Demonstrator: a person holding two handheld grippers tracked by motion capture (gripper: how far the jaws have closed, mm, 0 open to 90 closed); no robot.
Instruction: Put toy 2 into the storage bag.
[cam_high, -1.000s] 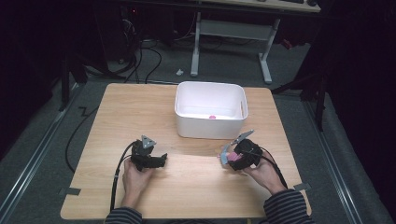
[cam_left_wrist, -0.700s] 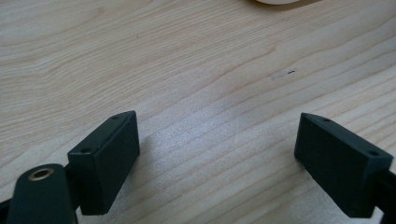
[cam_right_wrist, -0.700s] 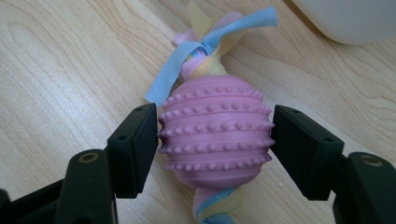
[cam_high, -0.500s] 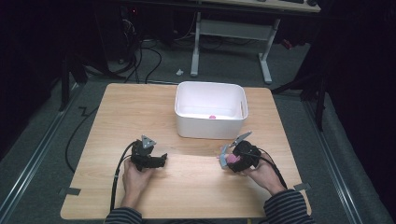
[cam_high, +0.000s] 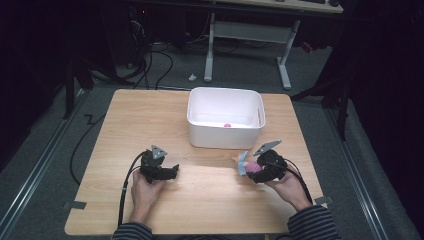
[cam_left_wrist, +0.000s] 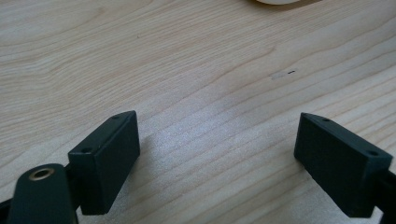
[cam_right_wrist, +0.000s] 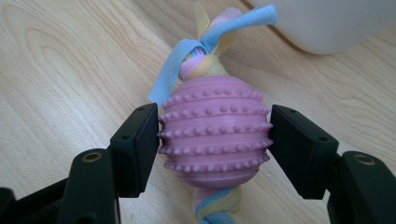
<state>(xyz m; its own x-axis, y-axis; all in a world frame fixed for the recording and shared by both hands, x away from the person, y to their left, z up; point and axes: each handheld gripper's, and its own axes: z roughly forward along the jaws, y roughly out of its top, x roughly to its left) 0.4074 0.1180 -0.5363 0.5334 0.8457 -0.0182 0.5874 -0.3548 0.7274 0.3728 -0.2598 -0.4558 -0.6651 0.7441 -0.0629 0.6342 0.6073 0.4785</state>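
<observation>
One wooden table (cam_high: 150, 125) stands on grey carpet (cam_high: 45, 165).

Lab: floor cables (cam_high: 150, 65), wooden table (cam_high: 150, 115)

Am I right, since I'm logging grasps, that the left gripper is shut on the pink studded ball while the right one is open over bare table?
The sides are swapped. In the right gripper view, the right gripper is shut on the pink studded ball; in the left gripper view, the left gripper is open over bare table.
</observation>
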